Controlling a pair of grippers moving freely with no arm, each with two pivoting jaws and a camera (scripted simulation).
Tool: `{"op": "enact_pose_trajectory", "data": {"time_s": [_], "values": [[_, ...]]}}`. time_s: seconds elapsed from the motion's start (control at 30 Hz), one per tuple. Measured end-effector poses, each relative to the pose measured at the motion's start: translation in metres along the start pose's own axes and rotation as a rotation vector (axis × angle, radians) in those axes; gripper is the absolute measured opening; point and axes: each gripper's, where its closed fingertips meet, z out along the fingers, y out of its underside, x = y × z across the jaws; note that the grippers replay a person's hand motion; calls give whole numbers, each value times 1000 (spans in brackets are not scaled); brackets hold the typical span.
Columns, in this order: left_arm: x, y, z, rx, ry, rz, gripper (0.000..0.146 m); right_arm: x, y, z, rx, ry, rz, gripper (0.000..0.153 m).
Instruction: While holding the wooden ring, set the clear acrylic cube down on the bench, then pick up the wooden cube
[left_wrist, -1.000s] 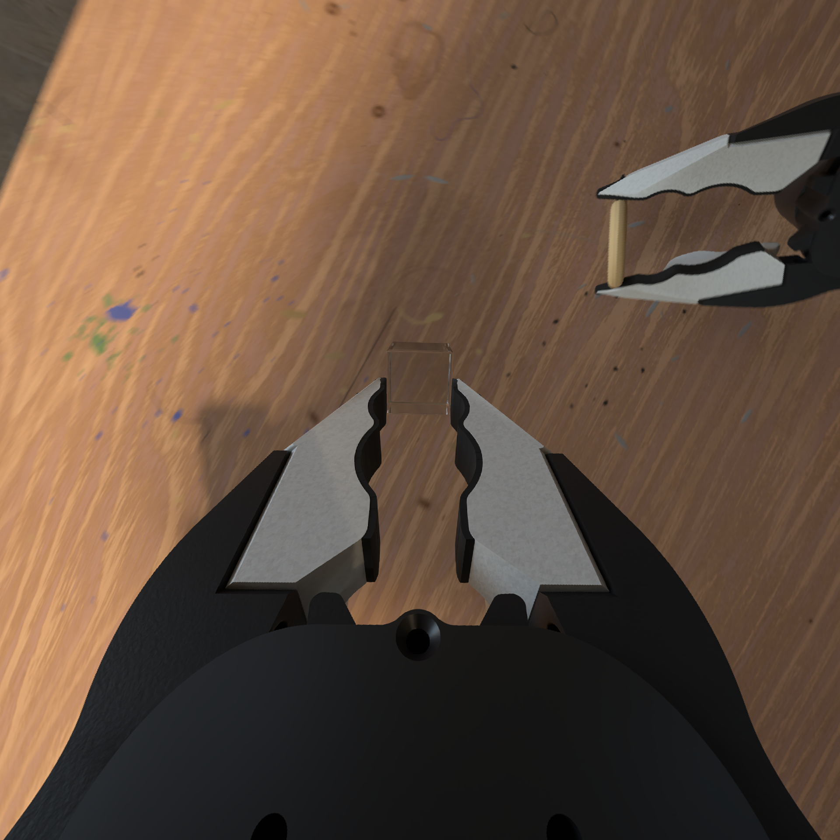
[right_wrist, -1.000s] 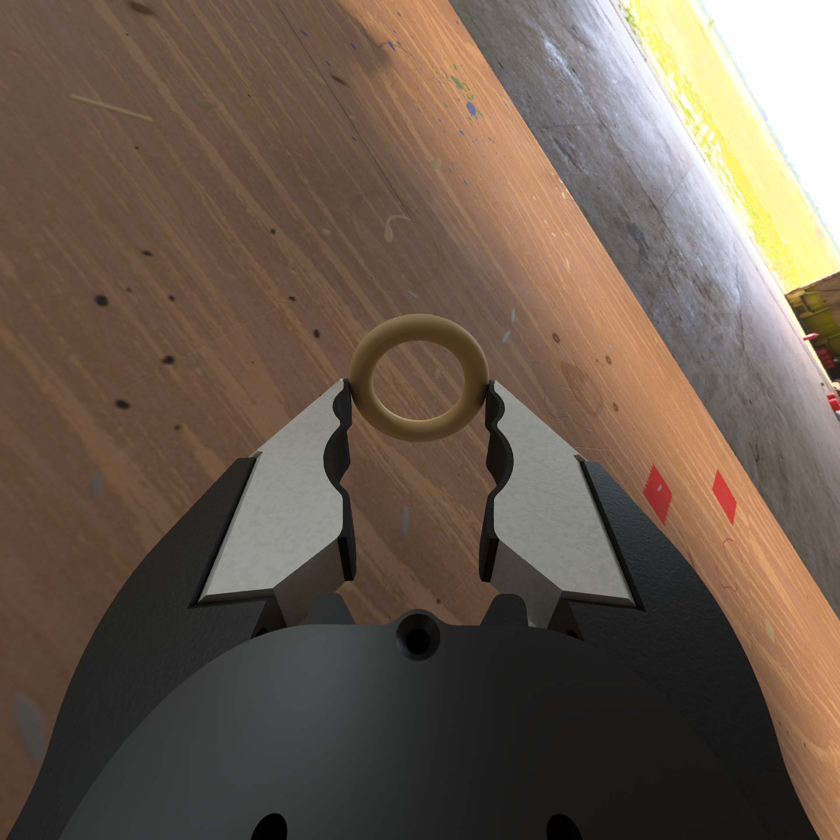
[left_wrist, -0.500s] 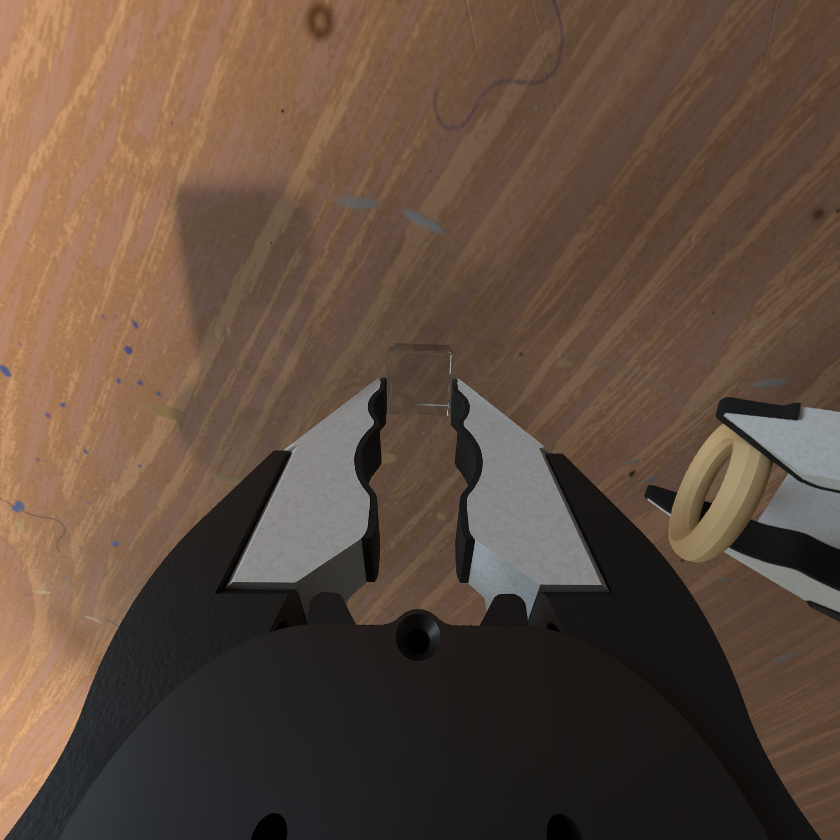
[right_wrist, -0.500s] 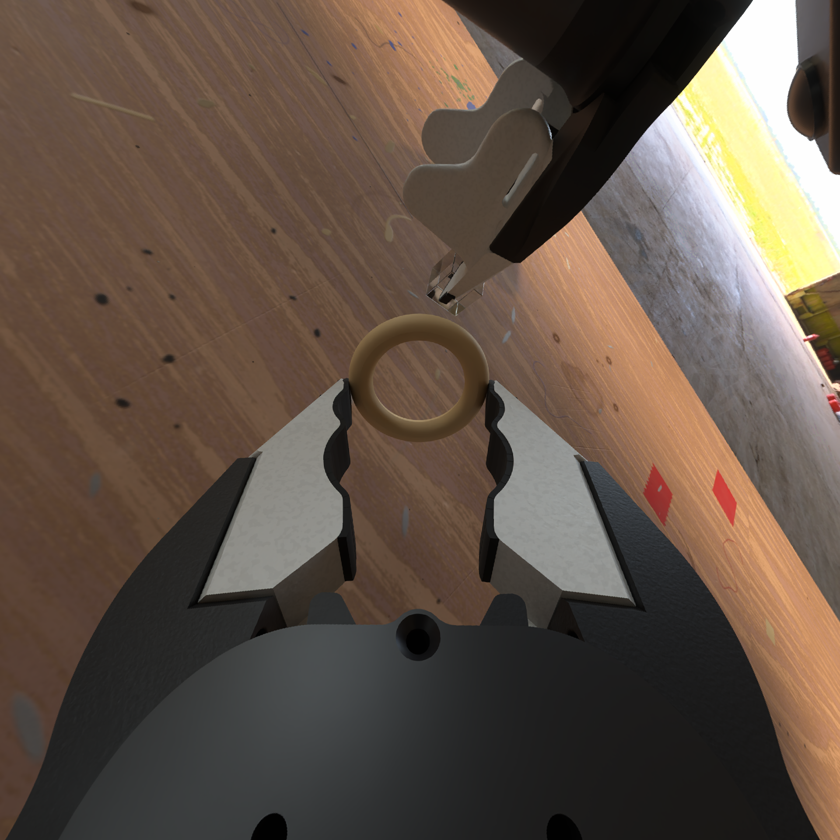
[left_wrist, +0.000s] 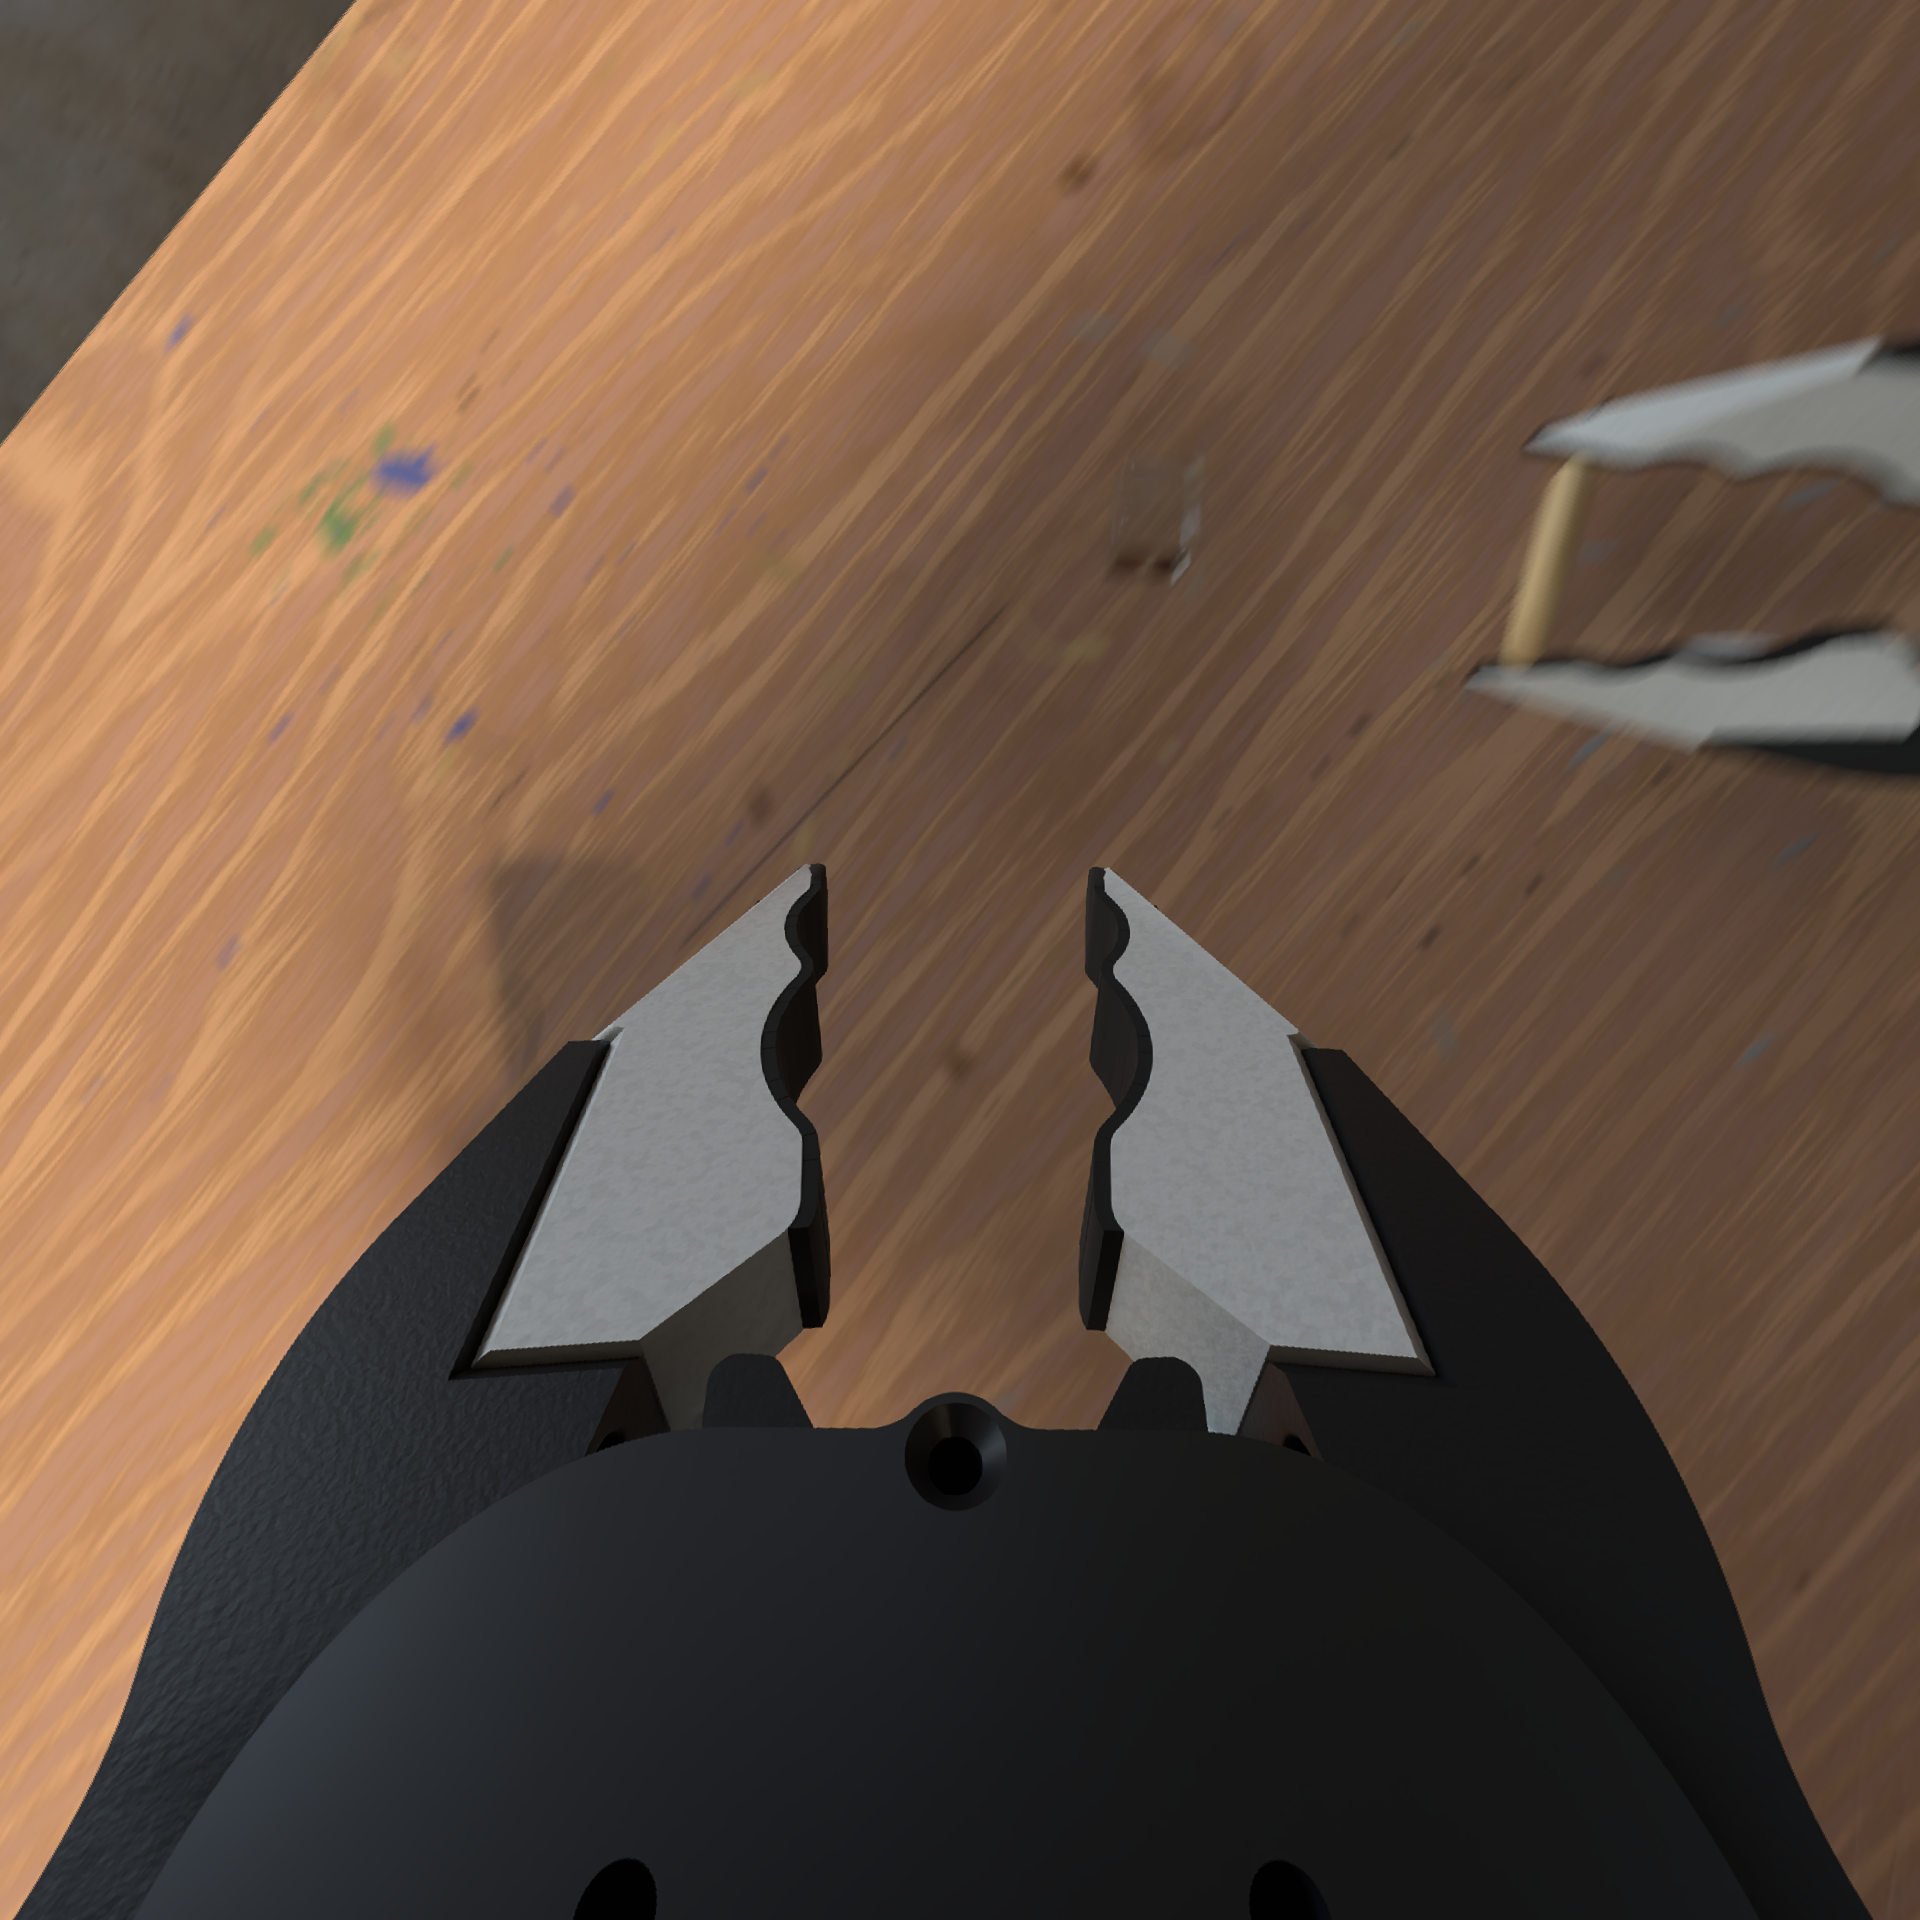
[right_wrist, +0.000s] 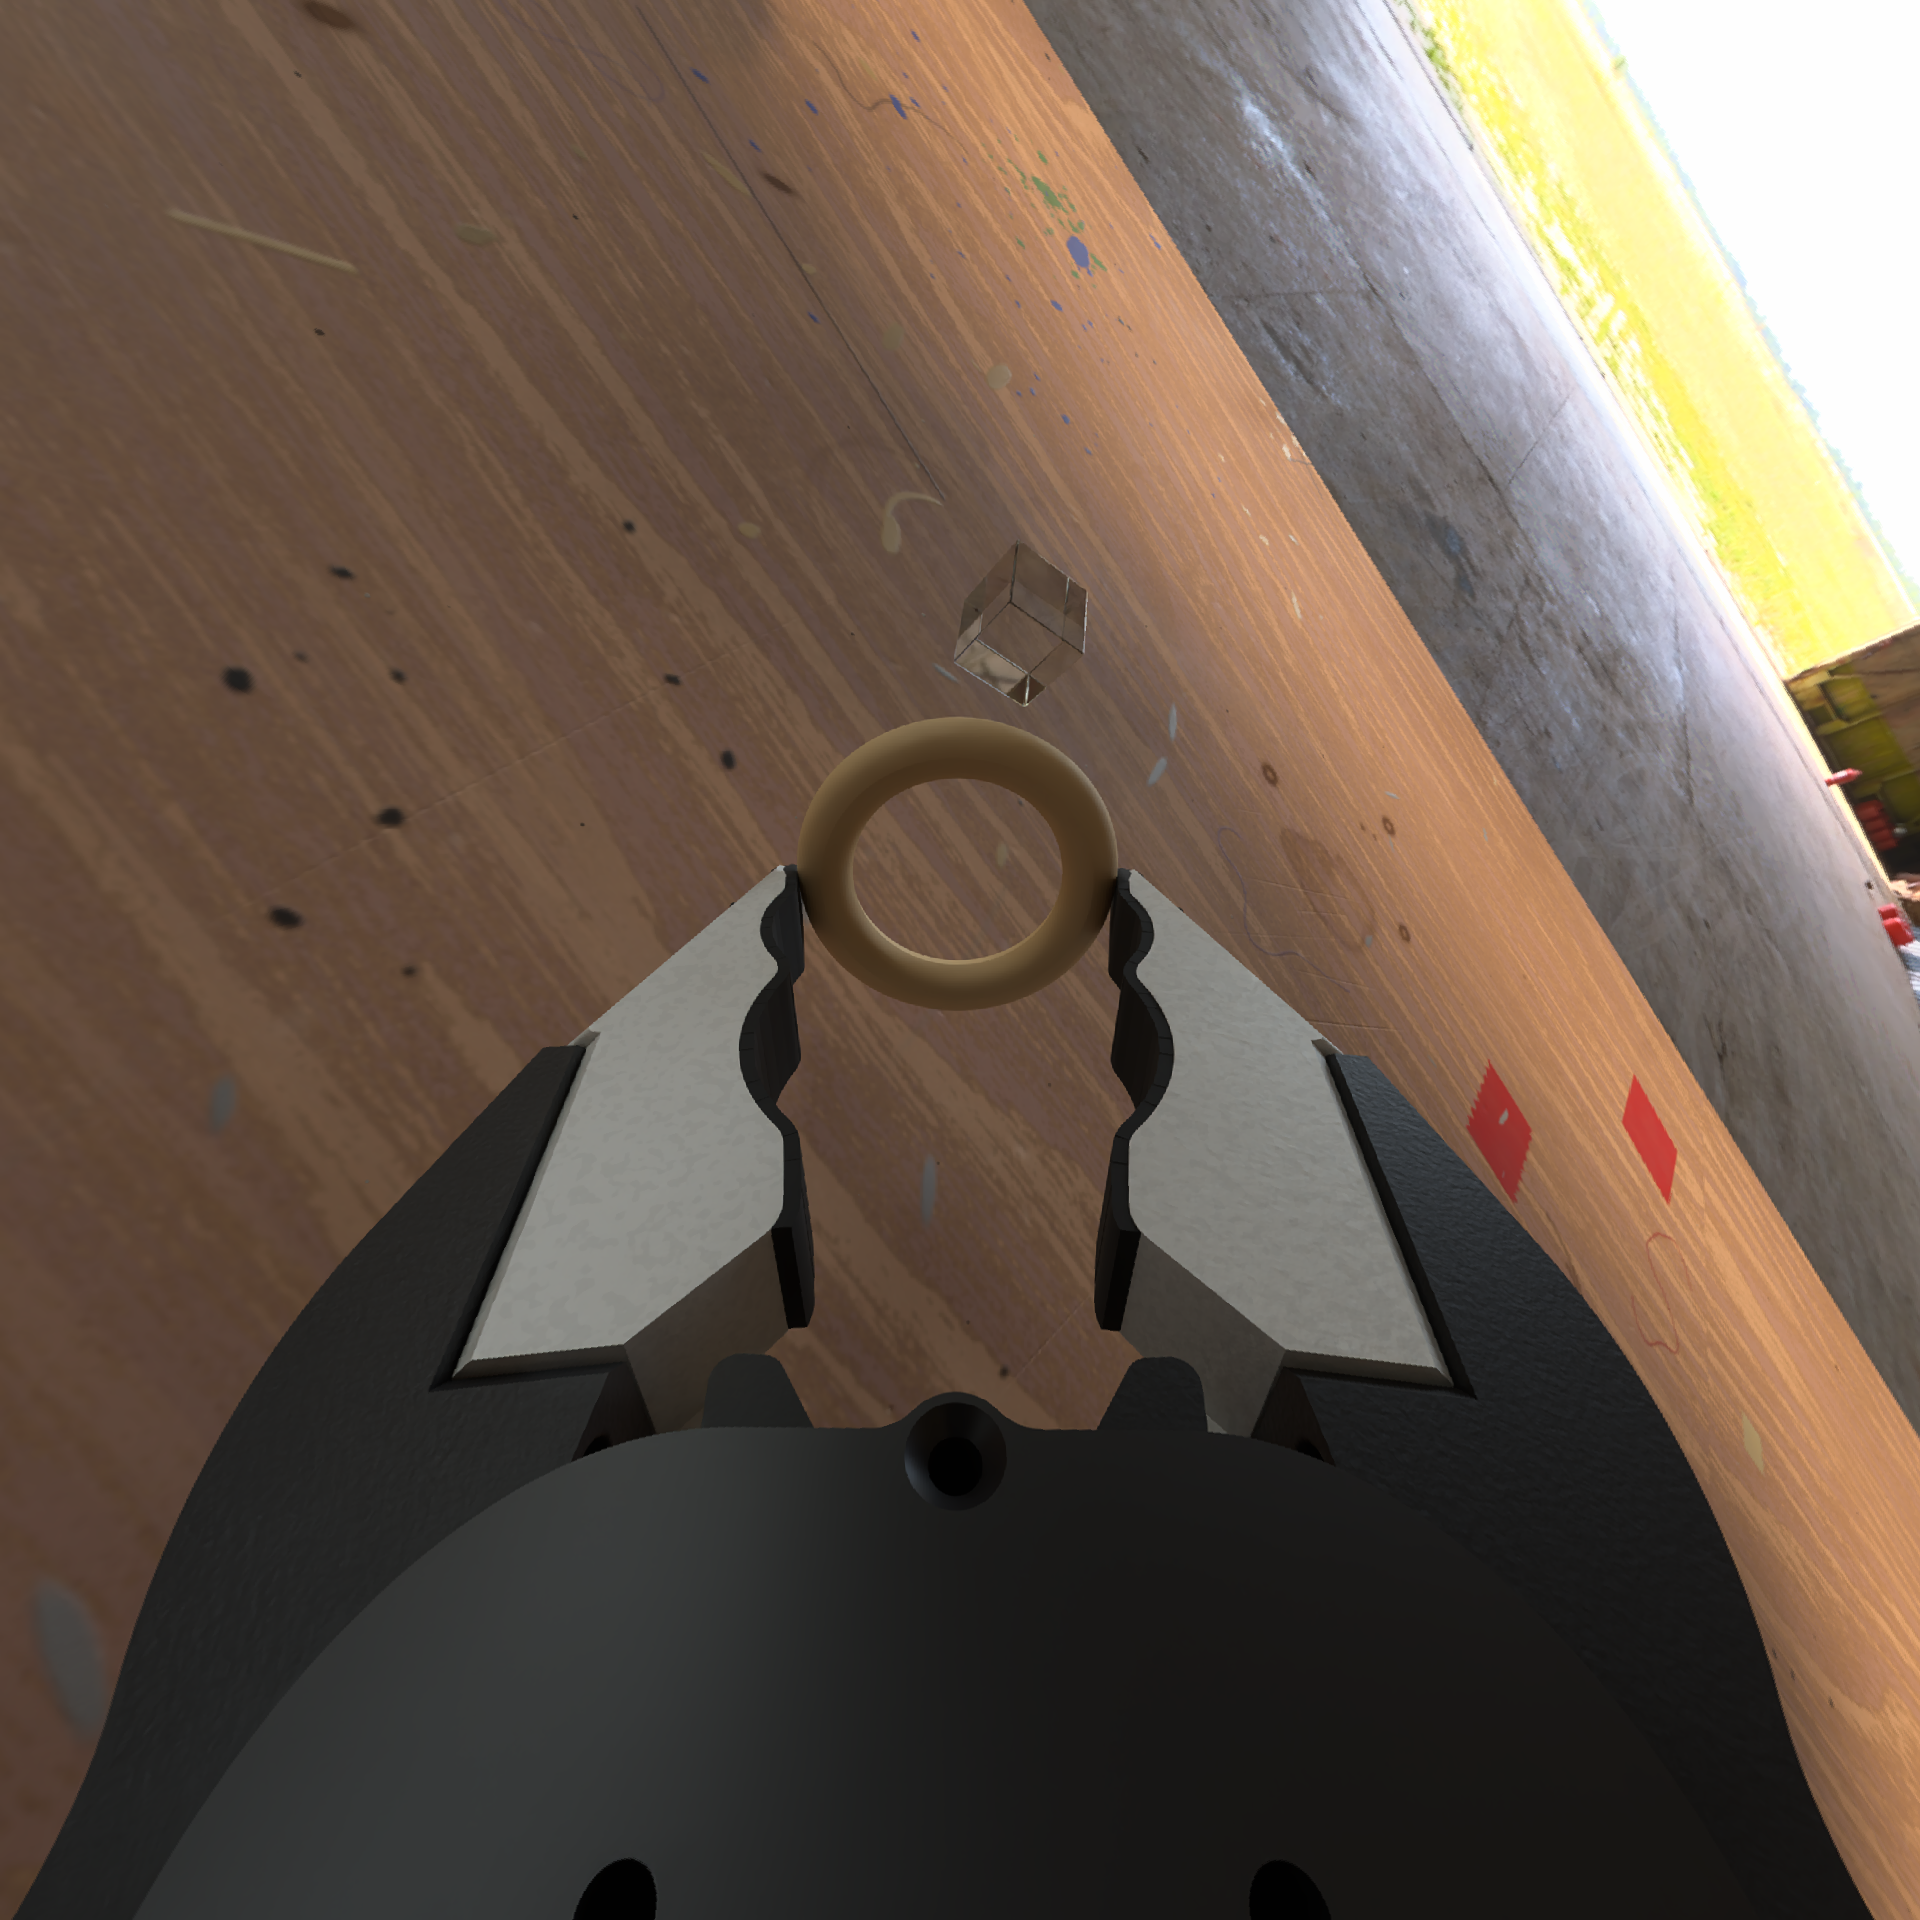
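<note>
My left gripper (left_wrist: 956, 894) is open and empty above the wooden bench (left_wrist: 727, 312). The clear acrylic cube (left_wrist: 1155, 520) lies on the bench ahead and to the right of it, blurred. My right gripper (right_wrist: 956, 894) is shut on the wooden ring (right_wrist: 956, 862), held flat between the fingertips. The clear cube (right_wrist: 1020, 623) rests on the bench just beyond the ring. The right gripper (left_wrist: 1538, 556) with the ring (left_wrist: 1548, 571) edge-on also shows at the right of the left wrist view. No wooden cube is in view.
The bench edge (right_wrist: 1351, 499) runs diagonally on the right, with grey floor (right_wrist: 1507, 416) beyond it. Two red diamond marks (right_wrist: 1501, 1127) sit near that edge. Blue and green paint specks (left_wrist: 384, 478) mark the bench at the left.
My left gripper has opened, let go of the clear cube and pulled back from it. The cube now rests on the bench. The right gripper still holds the ring in place.
</note>
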Motion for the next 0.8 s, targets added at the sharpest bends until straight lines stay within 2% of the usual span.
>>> {"op": "enact_pose_trajectory", "data": {"time_s": [0.07, 0.13, 0.2, 0.33, 0.5, 0.53, 0.6, 0.7, 0.8], "values": [[-35, 45, -26, -71, -14, -30, 52, 0, 0, 0, 0, 1, -1, 59], [-73, 96, -37, -213, -43, -98, 53, 0, 0, 0, 0, 1, -2, 59], [-108, 140, -39, -307, -132, -215, 54, 0, 0, 0, 0, 0, -2, 59], [-133, 199, -29, -421, -119, -468, 61, 0, 0, 0, 0, -1, -2, 59], [-131, 219, -12, -442, -131, -505, 70, -1, 0, 0, 0, 1, -4, 59], [-130, 221, -10, -457, -147, -488, 68, -1, 0, -1, 0, 2, -5, 59], [-128, 223, -9, -481, -161, -466, 46, -1, 0, -1, 0, 2, -5, 59], [-127, 220, -19, -489, -164, -442, 45, -1, 0, -1, 0, 2, -5, 59], [-131, 181, -52, -349, -272, -391, 45, -1, 0, -1, 0, 2, -6, 59]]}}
